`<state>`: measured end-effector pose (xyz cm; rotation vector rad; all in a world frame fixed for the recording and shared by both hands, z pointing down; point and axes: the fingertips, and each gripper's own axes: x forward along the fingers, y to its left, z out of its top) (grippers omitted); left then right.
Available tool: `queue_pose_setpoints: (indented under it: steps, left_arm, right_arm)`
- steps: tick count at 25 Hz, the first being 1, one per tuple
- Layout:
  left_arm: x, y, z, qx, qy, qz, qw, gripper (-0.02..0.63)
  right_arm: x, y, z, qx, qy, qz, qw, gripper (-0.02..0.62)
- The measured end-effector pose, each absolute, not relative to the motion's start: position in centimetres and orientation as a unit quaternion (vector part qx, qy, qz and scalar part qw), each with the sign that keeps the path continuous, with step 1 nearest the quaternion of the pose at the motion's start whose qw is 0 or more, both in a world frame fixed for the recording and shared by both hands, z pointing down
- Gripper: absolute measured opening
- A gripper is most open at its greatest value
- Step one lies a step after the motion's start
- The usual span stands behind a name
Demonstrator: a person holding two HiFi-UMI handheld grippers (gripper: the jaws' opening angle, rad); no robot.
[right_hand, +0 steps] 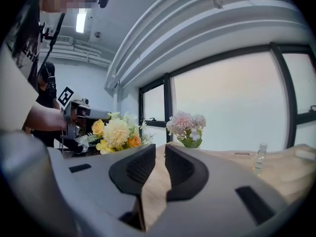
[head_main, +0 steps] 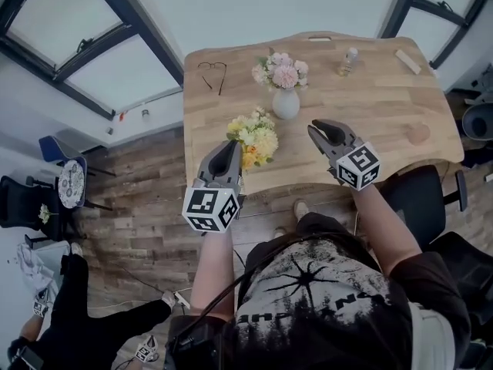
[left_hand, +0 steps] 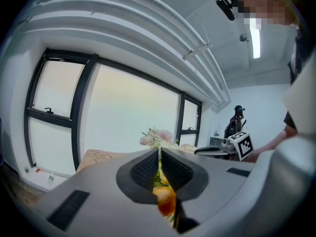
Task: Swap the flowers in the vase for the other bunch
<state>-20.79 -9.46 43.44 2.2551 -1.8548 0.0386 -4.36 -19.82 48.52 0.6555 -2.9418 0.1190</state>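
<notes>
Stems of the yellow bunch are hidden inside the left gripper, which is clamped tight on them over the near edge of the table. Cream, yellow and orange blooms show. Pink flowers stand in the white vase. The right gripper is empty, its jaws slightly apart.

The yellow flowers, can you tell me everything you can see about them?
The yellow flowers are a small bunch: fluffy yellow and cream blooms, a couple of orange ones and feathery green leaves. They may be fake, but that is hard to tell. The left tool is shut on their stems and holds them up over the near edge of the wooden table, blooms pointing toward the white vase. They seem to touch only the tool, not the vase or its pink flowers.
</notes>
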Motion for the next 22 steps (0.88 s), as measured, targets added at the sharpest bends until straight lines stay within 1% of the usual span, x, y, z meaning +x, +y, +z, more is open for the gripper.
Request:
queue_pose_setpoints:
  steps: [6,22]
  left_arm:
    - [-19.8,-6.7,43.3,0.785,-0.611,0.014,0.108,0.028]
    - [-17.0,-2.6,42.8,0.814,-0.572,0.020,0.096,0.028]
  right_arm:
    - [-2.3,-14.8,47.6,0.240,-0.969,0.034,0.055,0.036]
    - [1.2,-7.3,44.7,0.281,-0.959,0.018,0.033,0.027]
